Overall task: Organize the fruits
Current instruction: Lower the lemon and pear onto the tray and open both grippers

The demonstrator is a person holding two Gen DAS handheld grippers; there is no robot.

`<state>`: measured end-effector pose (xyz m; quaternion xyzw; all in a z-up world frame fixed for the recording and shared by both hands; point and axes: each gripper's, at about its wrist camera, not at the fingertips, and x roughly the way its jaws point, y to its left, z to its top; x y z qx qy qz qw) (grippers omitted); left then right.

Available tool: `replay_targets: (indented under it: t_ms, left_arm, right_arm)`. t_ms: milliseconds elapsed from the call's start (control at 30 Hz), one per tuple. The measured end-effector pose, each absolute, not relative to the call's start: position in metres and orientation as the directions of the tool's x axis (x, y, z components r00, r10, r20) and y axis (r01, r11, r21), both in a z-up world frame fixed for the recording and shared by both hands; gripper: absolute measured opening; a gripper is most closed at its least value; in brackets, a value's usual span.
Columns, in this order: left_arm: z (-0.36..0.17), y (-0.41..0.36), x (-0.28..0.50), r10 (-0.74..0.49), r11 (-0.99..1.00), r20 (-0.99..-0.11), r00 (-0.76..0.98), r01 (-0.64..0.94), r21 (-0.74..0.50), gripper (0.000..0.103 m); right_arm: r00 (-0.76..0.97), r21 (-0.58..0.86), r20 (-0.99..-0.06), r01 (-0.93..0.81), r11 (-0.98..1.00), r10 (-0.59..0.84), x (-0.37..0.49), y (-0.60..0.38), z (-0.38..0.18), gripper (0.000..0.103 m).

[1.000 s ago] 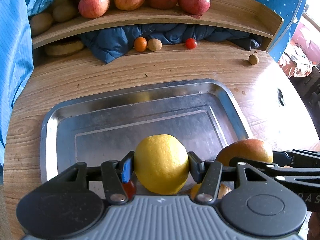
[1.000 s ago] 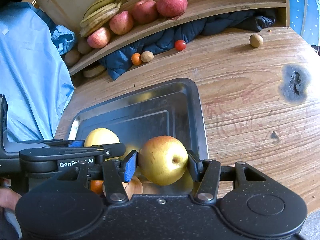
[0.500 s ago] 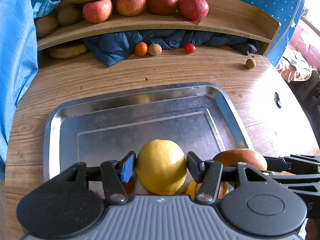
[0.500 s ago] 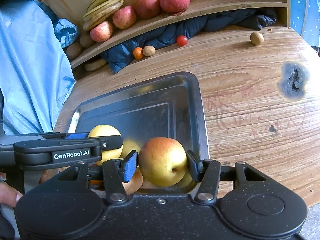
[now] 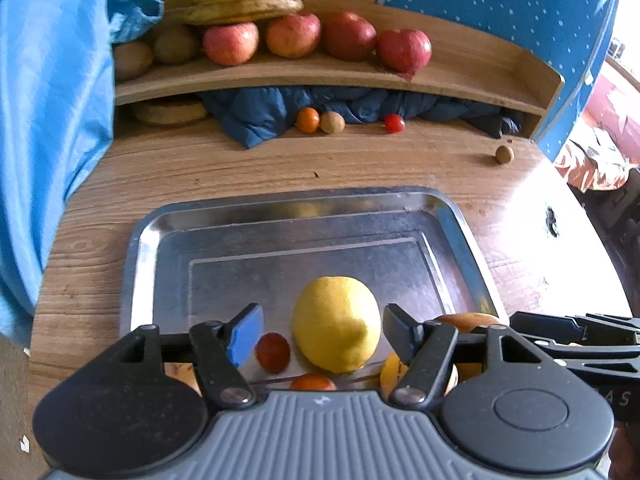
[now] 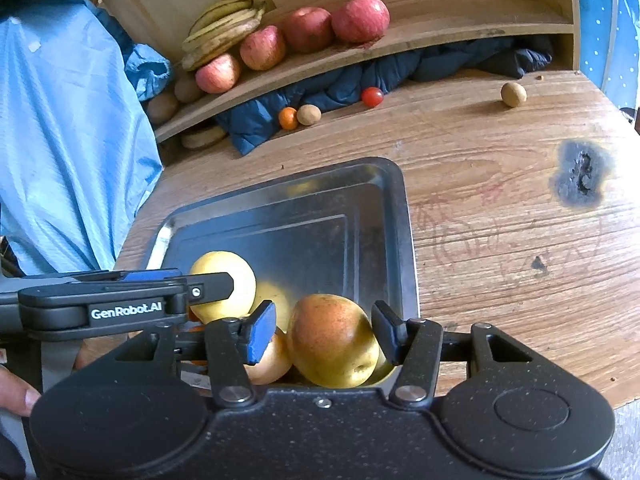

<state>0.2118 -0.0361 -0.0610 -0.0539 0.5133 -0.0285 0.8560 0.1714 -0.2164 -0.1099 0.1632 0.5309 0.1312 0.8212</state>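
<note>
White lettering "GenRobot.AI" runs along the side of the left gripper point(image 6: 224, 286), just left of the yellow fruit point(image 6: 228, 280). In the left wrist view, faint letters "AS" show on the right gripper's point(image 5: 520, 322) black arm.

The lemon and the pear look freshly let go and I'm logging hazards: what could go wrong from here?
1. The lemon lies between the open left gripper fingers; moving sideways could knock it into the cherry tomato.
2. The pear rests on piled fruit near the tray edge and might roll out when the right gripper withdraws.
</note>
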Motion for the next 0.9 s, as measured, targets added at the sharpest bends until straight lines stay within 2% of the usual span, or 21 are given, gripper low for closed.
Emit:
replay_targets:
  t_ms: [233, 367, 633, 667, 800, 900]
  left_arm:
    - [-0.044, -0.012, 0.197, -0.089, 0.99, -0.874, 0.477, -0.052, -0.13, 0.089]
    - [-0.039, 0.002, 0.183, -0.076, 0.991, -0.883, 0.464, -0.066, -0.12, 0.096]
    - [-0.039, 0.019, 0.164, -0.033, 0.99, -0.908, 0.418, -0.109, -0.086, 0.102]
    - [-0.04, 0.021, 0.162, -0.025, 0.99, -0.912, 0.41, -0.115, -0.079, 0.102]
    - [-0.04, 0.027, 0.157, -0.005, 0.99, -0.923, 0.385, -0.125, -0.058, 0.102]
    - [-0.041, 0.028, 0.154, -0.001, 0.993, -0.931, 0.365, -0.113, -0.045, 0.102]
  right_arm:
    - [0.416, 0.4, -0.818, -0.083, 0.913, 0.396, 0.166, -0.214, -0.099, 0.075]
    - [0.409, 0.4, -0.817, -0.107, 0.91, 0.407, 0.162, -0.209, -0.095, 0.081]
    - [0.405, 0.401, -0.812, -0.138, 0.906, 0.421, 0.157, -0.204, -0.09, 0.09]
    - [0.402, 0.4, -0.813, -0.139, 0.906, 0.42, 0.157, -0.203, -0.09, 0.093]
    - [0.39, 0.396, -0.82, -0.142, 0.907, 0.419, 0.153, -0.2, -0.089, 0.095]
    - [0.383, 0.382, -0.828, -0.152, 0.912, 0.41, 0.15, -0.198, -0.088, 0.1]
